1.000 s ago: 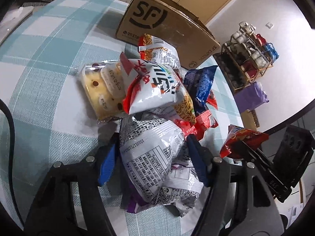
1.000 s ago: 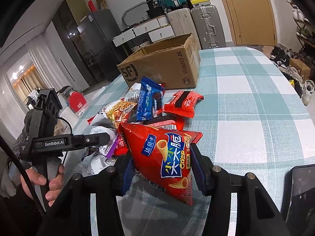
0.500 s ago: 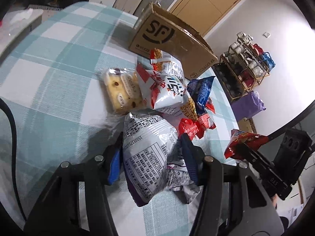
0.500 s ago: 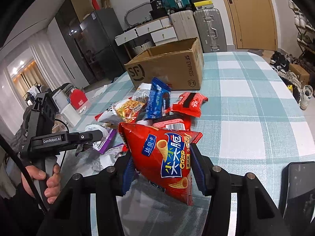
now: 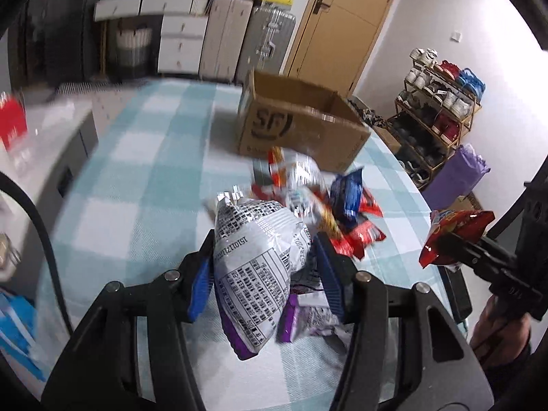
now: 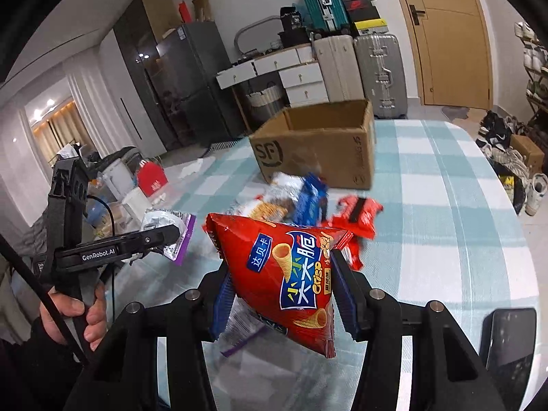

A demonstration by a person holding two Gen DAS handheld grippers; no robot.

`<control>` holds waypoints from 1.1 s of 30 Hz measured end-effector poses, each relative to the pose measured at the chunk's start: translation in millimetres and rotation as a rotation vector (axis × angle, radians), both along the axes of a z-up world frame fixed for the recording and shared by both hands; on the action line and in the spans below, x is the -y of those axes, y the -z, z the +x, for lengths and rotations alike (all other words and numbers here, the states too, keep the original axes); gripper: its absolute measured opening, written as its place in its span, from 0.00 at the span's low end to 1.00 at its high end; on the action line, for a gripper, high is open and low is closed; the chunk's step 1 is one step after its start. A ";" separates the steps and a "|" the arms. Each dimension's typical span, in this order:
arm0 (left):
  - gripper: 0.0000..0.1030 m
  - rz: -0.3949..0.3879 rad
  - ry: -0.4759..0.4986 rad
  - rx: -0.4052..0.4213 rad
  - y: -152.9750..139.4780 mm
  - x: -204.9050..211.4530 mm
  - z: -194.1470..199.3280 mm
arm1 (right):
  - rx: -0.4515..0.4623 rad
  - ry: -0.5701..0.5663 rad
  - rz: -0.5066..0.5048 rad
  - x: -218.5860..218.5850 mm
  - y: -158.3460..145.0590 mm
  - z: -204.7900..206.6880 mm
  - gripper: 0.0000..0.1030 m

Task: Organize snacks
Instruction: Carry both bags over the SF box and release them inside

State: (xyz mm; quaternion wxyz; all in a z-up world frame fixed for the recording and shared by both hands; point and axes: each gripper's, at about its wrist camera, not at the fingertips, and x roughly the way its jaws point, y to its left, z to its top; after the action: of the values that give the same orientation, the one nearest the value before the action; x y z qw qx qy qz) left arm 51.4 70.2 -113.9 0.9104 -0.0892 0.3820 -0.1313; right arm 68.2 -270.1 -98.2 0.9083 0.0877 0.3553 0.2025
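My left gripper is shut on a silver bag with a purple bottom, held up above the checked table. In the right wrist view that left gripper and its silver bag hang at the left. My right gripper is shut on a red cone-crisp bag, also off the table. The left wrist view shows the right gripper with the red bag at the far right. An open cardboard box stands beyond a pile of snack bags.
Another silver and purple bag lies on the cloth under my left gripper. A blue bag and a red pack lie in front of the box. A dark phone-like slab sits at the near right. Suitcases, drawers and a shoe rack stand beyond the table.
The left jaws have closed on the silver bag and lifted it off the pile, with the view tilting up toward the box. The right gripper has risen with the red bag.
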 end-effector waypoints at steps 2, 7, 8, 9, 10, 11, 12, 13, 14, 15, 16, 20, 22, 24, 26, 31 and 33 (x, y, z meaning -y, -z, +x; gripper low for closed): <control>0.50 0.015 0.005 0.029 -16.6 -3.2 2.6 | 0.010 -0.011 0.011 -1.9 -9.0 2.8 0.50; 0.50 0.086 0.021 0.100 -49.6 -1.5 9.8 | 0.049 -0.046 0.051 -7.7 -37.0 15.1 0.50; 0.50 0.102 0.021 0.115 -56.2 -0.7 11.2 | 0.058 -0.054 0.056 -9.5 -42.8 17.3 0.50; 0.50 0.109 0.022 0.129 -63.4 -0.2 13.0 | 0.066 -0.065 0.060 -11.3 -48.4 19.4 0.50; 0.50 0.111 0.024 0.137 -69.3 0.9 14.3 | 0.077 -0.076 0.065 -13.3 -54.7 22.0 0.50; 0.50 0.112 0.027 0.144 -75.7 1.5 17.8 | 0.084 -0.083 0.071 -14.3 -60.2 24.2 0.50; 0.50 0.113 0.030 0.153 -81.9 3.1 21.0 | 0.089 -0.090 0.080 -15.1 -65.2 27.4 0.50; 0.50 0.116 0.035 0.159 -87.6 5.7 24.2 | 0.094 -0.097 0.094 -15.7 -70.9 31.0 0.50; 0.50 0.119 0.039 0.165 -92.9 7.7 28.0 | 0.098 -0.103 0.109 -15.6 -75.7 34.6 0.50; 0.50 0.116 0.047 0.171 -98.5 10.0 32.5 | 0.102 -0.107 0.122 -15.3 -80.7 38.6 0.50; 0.50 0.115 0.055 0.174 -103.9 11.7 37.0 | 0.106 -0.110 0.130 -15.3 -85.1 41.4 0.50; 0.51 0.095 0.080 0.180 -127.0 18.1 57.6 | 0.135 -0.114 0.148 -13.3 -107.0 56.4 0.50; 0.51 0.091 0.089 0.181 -137.5 22.1 68.3 | 0.158 -0.113 0.144 -11.8 -119.5 63.9 0.50; 0.51 0.085 0.097 0.187 -149.5 26.3 83.1 | 0.183 -0.111 0.143 -9.5 -133.0 71.7 0.50; 0.50 0.066 0.104 0.176 -159.0 31.8 99.1 | 0.201 -0.106 0.144 -7.4 -143.6 80.4 0.51; 0.50 0.038 0.067 0.144 -173.7 53.6 150.0 | 0.221 -0.090 0.130 -4.5 -163.3 107.7 0.51; 0.51 0.032 0.064 0.134 -175.0 64.8 172.3 | 0.224 -0.085 0.117 -5.0 -167.8 119.7 0.51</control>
State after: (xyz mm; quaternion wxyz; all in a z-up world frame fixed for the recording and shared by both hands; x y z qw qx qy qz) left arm 223.7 5.5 61.1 0.9306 -0.0537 0.3249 -0.1599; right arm 187.9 -265.1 69.7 0.9262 0.1024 0.2425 0.2698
